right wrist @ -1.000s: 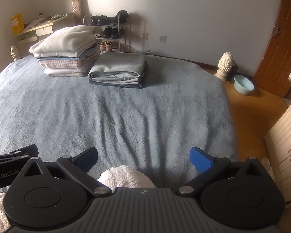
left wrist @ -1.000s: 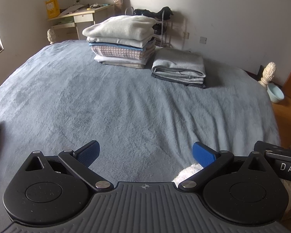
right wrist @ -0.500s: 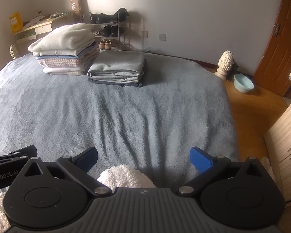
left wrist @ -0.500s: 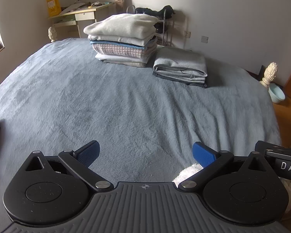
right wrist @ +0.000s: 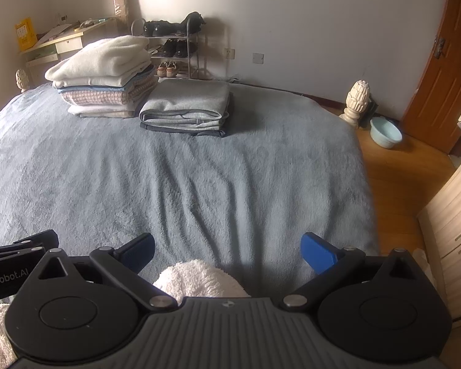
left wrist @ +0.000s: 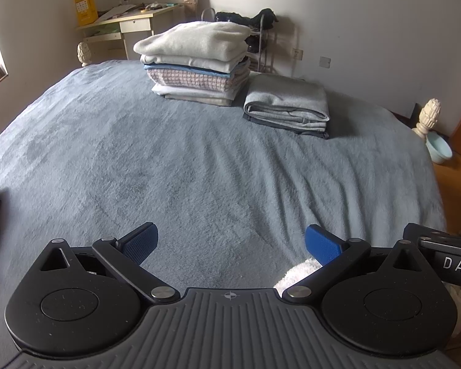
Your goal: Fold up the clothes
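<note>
Jaws of the left gripper [left wrist: 230, 241] and right gripper [right wrist: 227, 247] are held apart, empty. White fleece [right wrist: 199, 279] lies beneath them; only one layer may be pinched, so the fold could slip.

Grey-blue blanket [right wrist: 199, 184], cream top [right wrist: 107, 58] over pink-checked layer [right wrist: 107, 96], grey folded garment [right wrist: 187, 104], white fluffy fabric [right wrist: 196, 279]
</note>
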